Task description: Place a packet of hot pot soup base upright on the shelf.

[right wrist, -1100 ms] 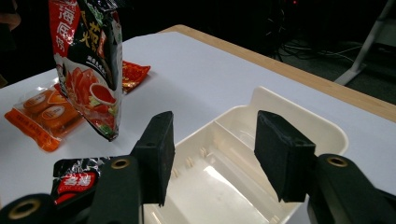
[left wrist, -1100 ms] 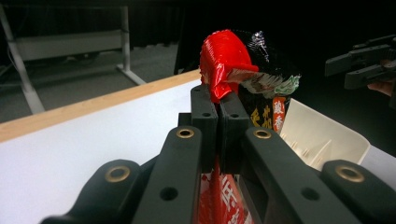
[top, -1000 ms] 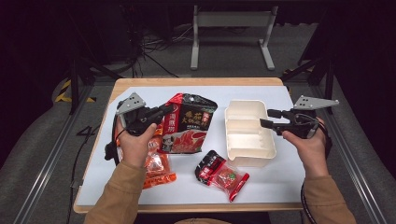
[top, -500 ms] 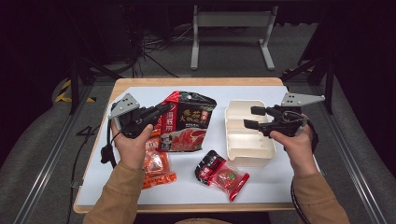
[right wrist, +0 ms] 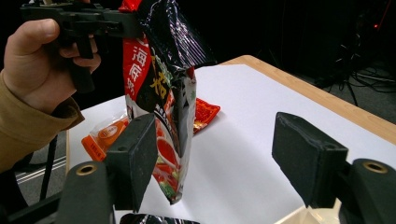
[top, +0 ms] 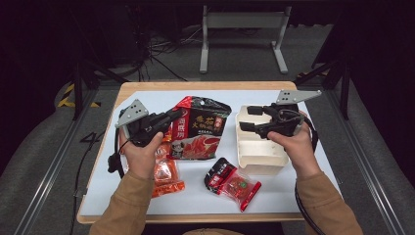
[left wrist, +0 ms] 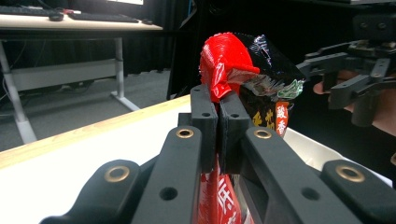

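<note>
The left gripper (top: 177, 115) is clamped on the top corner of the red-and-black sauce pouch (top: 198, 128), holding it upright above the table (top: 147, 100). To its right, the right gripper (top: 250, 118) has moved in from the table's edge over the white tray (top: 259, 156), its empty jaws having just been opening, which suggests a two-handed grab is coming.

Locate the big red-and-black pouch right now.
High view, centre-left: the pouch hangs by its top corner from the shut left claw, lifted off the table, with the white tray to its right.
</note>
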`<state>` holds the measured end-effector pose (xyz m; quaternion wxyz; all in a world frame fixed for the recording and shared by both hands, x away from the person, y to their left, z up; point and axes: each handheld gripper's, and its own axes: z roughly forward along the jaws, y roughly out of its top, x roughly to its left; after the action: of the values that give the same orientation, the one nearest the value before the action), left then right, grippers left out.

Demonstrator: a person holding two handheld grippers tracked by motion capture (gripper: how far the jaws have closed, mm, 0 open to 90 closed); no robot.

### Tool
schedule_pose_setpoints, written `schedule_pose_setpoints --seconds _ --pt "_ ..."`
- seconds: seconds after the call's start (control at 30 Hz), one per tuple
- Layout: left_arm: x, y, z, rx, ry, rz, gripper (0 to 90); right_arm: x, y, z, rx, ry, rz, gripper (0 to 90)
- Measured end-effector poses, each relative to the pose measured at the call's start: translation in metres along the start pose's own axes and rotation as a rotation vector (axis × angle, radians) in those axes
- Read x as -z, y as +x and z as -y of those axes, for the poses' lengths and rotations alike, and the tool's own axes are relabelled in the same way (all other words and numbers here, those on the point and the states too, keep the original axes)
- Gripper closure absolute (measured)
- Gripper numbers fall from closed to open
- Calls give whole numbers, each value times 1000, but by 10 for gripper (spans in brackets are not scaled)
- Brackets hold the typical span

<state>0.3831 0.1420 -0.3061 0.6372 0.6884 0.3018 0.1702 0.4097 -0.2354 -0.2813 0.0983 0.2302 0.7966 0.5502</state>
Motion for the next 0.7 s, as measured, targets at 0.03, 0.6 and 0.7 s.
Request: schedule_pose_setpoints --seconds 0.03,0.6,0.7 --pt "-1 0 0 -3 -2 5 875 -2 0 -1 3 4 0 313" --pt "-9 -7 3 0 4 51 872 -46 6 -7 9 26 -73 313" --pt "-9 -8 3 1 2 60 872 -49 6 -6 0 23 -82 315"
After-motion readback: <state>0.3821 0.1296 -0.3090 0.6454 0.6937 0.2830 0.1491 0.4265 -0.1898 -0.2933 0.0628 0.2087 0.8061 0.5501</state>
